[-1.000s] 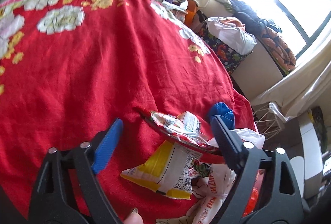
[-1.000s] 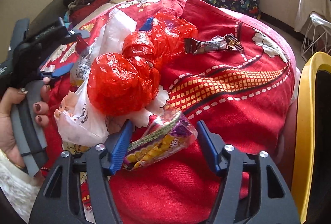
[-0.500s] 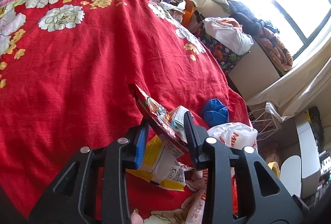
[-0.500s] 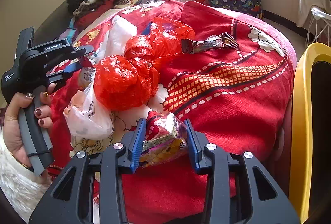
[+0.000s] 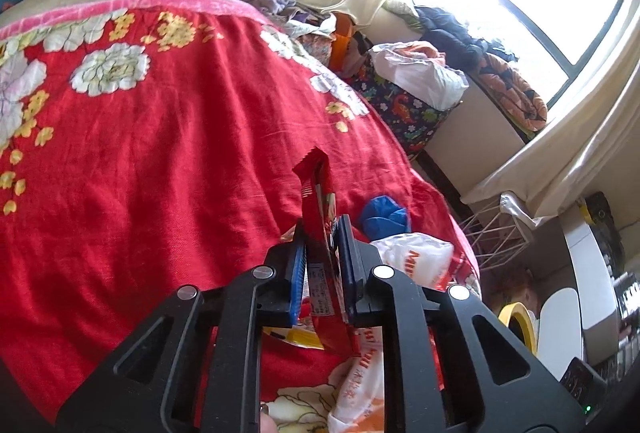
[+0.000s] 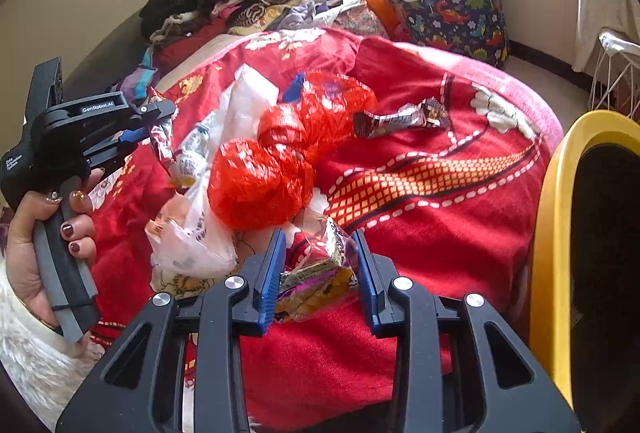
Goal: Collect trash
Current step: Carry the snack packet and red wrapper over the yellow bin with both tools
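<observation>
In the left wrist view my left gripper (image 5: 322, 233) is shut on a red snack wrapper (image 5: 316, 177), which stands upright between the pads above the red bedspread (image 5: 160, 153). The right wrist view shows that gripper (image 6: 160, 121) held in a hand at the left, with the wrapper hanging from it. My right gripper (image 6: 320, 257) has a crumpled yellow and purple snack packet (image 6: 316, 277) between its blue pads. Its jaws are closing and both pads press on the packet.
Red plastic bags (image 6: 260, 185), a white plastic bag (image 6: 188, 241) and a brown candy wrapper (image 6: 400, 119) lie on the bed. A yellow-rimmed bin (image 6: 548, 233) stands at the right edge. A dinosaur-print basket (image 6: 456, 17) and piled clothes sit beyond the bed.
My left jaws closed on the red wrapper and lifted it off the pile, so it now stands upright. My right jaws closed on the snack packet and rose slightly with it.
</observation>
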Motion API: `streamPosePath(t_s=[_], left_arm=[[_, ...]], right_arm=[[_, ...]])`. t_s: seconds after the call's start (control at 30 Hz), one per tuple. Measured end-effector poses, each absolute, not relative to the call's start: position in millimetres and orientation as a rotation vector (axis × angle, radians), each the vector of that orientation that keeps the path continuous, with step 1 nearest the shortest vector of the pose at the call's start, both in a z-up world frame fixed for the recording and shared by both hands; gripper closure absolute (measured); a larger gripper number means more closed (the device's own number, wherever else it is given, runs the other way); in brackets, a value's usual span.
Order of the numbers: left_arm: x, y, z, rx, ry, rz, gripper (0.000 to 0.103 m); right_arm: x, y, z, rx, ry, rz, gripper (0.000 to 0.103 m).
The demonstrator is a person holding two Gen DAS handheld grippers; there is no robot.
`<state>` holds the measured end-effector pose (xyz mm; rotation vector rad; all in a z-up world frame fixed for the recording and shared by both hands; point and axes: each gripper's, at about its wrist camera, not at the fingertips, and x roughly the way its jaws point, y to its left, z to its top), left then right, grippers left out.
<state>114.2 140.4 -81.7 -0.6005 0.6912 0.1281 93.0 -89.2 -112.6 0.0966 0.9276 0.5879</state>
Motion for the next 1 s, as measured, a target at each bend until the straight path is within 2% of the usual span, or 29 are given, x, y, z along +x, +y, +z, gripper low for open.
streamPosePath(t_s=[1.0], left_arm=[[111,76,-32,-0.517,0.633,-0.076,0.094]], right_arm=[[88,-126,-58,0.107,0.774,0.528,0.071]])
